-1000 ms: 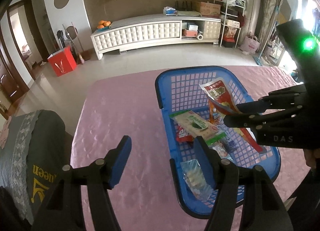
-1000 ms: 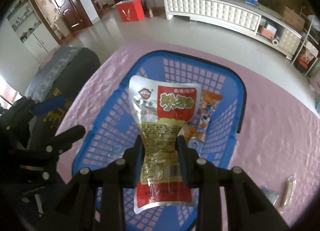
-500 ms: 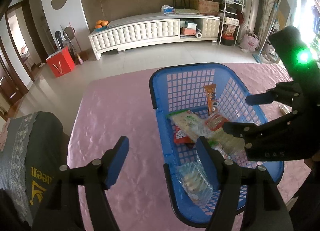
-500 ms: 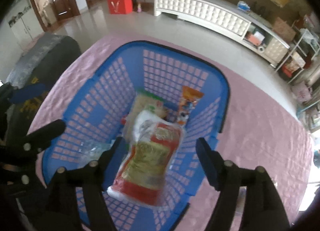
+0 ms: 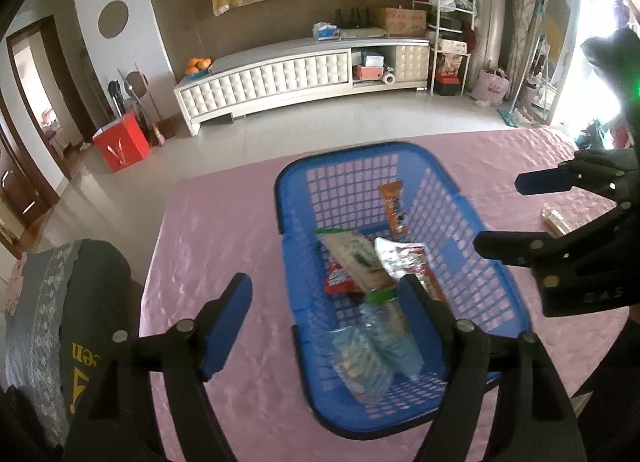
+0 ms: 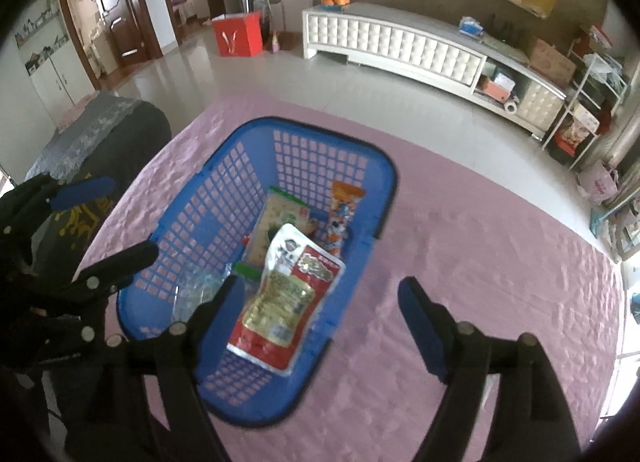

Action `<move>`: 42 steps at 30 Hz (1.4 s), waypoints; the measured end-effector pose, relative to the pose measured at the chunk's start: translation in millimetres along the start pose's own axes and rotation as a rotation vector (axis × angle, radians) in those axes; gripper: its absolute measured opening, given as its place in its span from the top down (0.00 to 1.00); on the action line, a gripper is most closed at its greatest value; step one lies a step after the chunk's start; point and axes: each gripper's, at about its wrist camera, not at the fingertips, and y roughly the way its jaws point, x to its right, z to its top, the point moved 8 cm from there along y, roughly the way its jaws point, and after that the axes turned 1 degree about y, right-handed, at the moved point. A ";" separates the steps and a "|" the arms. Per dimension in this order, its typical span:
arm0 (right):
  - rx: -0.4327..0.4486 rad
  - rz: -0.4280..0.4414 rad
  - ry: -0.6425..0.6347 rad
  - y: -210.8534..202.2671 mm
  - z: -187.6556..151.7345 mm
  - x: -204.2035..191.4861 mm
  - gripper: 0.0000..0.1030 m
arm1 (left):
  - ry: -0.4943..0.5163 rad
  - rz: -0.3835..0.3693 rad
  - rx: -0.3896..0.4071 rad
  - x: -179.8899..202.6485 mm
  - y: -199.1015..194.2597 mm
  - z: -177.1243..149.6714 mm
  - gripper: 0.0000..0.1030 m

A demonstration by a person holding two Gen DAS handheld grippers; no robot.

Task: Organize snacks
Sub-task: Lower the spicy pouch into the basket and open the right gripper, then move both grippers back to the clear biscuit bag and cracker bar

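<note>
Reading from left to right, your left gripper (image 5: 324,322) hung with its blue-padded jaws spread and nothing between them, over the near left rim of the blue perforated plastic basket (image 6: 248,166) on the pink quilted tablecloth (image 6: 480,254). Inside the basket, the red-and-white foil snack pouch (image 6: 286,298) lay flat on the other packets, beside the narrow orange snack stick (image 6: 342,214). Your right gripper (image 6: 320,326) stood released and empty over the basket's right edge. Judged from this layout, the drop step was complete. The next move called for swinging right to the small pale wrapped snack (image 5: 558,218) lying on the cloth, well apart from the basket.
</note>
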 end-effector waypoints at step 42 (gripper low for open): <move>0.033 -0.096 0.309 -60.4 -140.1 206.6 0.19 | 0.088 -0.297 -0.109 262.6 41.9 29.5 0.24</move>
